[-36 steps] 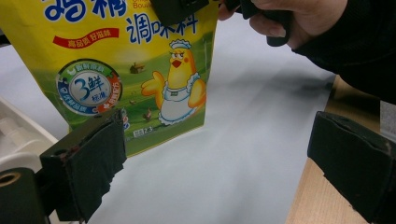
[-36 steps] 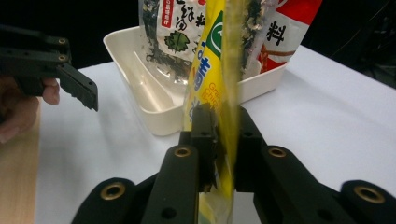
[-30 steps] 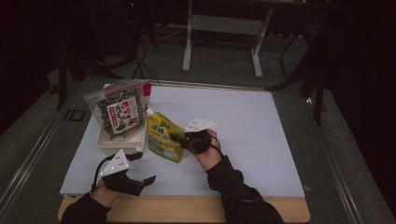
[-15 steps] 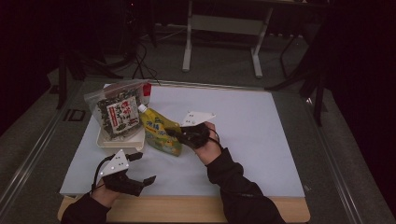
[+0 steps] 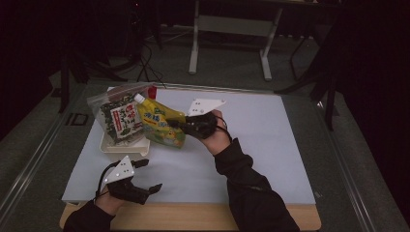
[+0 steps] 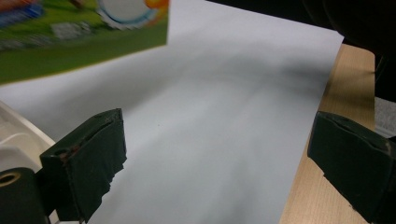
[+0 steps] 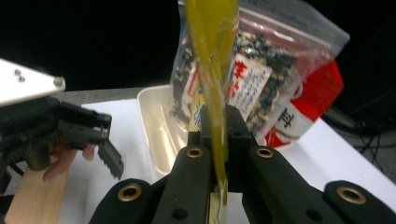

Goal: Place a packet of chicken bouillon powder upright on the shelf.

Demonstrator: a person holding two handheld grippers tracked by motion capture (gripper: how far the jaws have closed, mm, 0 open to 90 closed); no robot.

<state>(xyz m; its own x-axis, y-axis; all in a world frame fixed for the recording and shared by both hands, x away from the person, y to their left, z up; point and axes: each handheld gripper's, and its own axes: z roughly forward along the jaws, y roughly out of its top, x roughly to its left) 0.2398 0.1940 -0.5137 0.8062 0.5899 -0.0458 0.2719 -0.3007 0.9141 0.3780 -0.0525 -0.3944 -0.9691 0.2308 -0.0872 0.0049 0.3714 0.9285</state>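
Observation:
A yellow-green spouted pouch [image 5: 159, 126] hangs by its edge from my right gripper [image 5: 173, 123], which is shut on it. In the right gripper view the pouch [image 7: 211, 51] rises edge-on from between the closed jaws of that gripper [image 7: 215, 128]. Just behind it a clear zip bag of dark snacks [image 5: 117, 119] [image 7: 261, 79] stands in a white tray [image 5: 121, 146] [image 7: 156, 123]. My left gripper [image 5: 151, 175] rests open near the front left of the table, its jaws wide apart over the white mat [image 6: 219, 154]. A corner of the pouch [image 6: 70, 37] shows at upper left there.
The white mat [image 5: 261, 140] covers most of the wooden table [image 5: 193, 222], with bare wood along the front edge. Dark floor, a metal rail [image 5: 29, 164] and stand legs [image 5: 227, 29] surround the table.
My right gripper has carried the pouch left and farther away, bringing it beside the zip bag at the tray. The left gripper has hardly moved.

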